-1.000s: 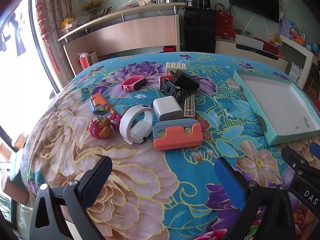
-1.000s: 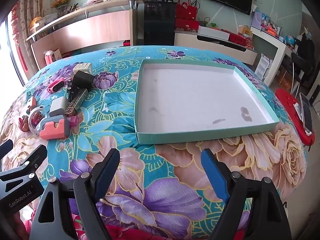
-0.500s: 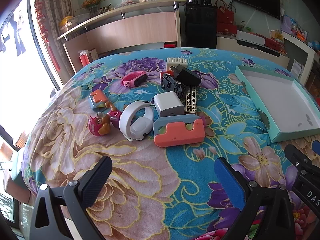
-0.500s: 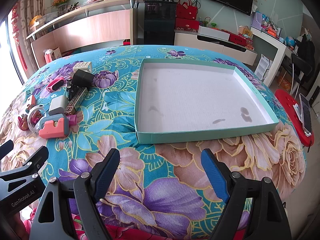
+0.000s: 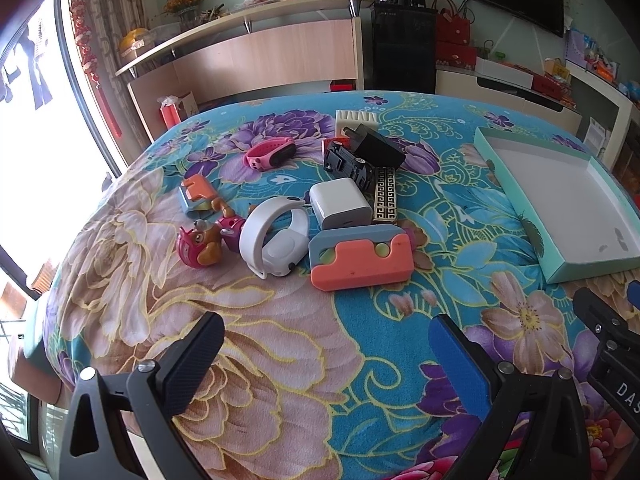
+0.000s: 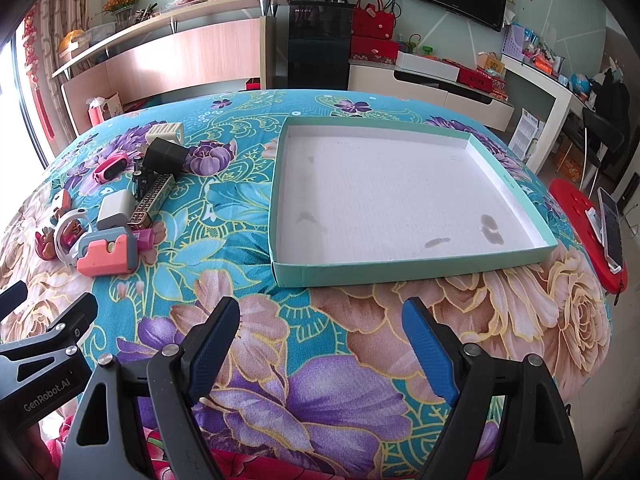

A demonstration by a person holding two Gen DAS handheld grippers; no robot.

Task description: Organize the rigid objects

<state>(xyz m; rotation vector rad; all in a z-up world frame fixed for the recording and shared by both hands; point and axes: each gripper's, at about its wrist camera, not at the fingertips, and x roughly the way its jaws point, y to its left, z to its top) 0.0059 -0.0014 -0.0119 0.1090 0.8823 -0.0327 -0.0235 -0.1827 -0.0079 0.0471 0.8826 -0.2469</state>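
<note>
While both pairs of fingers hung spread wide with nothing between them, the left gripper [image 5: 326, 346] pointed down at bare flowered cloth and the right gripper [image 6: 320, 330] did the same, just short of the tray's [image 6: 400, 270] near wall. Neither touched anything.

Beyond the left fingers [image 5: 196, 360], up the desk [image 5: 256, 360], lay the pile to be sorted. Nearest was the slider toy [image 5: 360, 258], coral on grey-blue, a flat block with its long axis running across the fingers' line, so to my eye the spread fingers would have to turn or take it across its short depth. Just beside it, to the left, stood the white watch [image 5: 276, 236] on its looped strap, then the pup toy [image 5: 200, 246] and a small orange piece [image 5: 196, 196]. Behind the slider toy sat the white charger [image 5: 340, 204], touching the gold bar [image 5: 385, 196], whose length ran away from the fingers. Farther back were the black car [image 5: 346, 162], the black plug [image 5: 378, 144] leaning on it, the pink band [image 5: 270, 154] and a cream block [image 5: 356, 120].

The tray, teal outside and white inside with a few dark smudges, held nothing and lay well apart to the right of the pile. I judged the left hand nearer the pile and the right nearer the tray; sorting had not begun.
</note>
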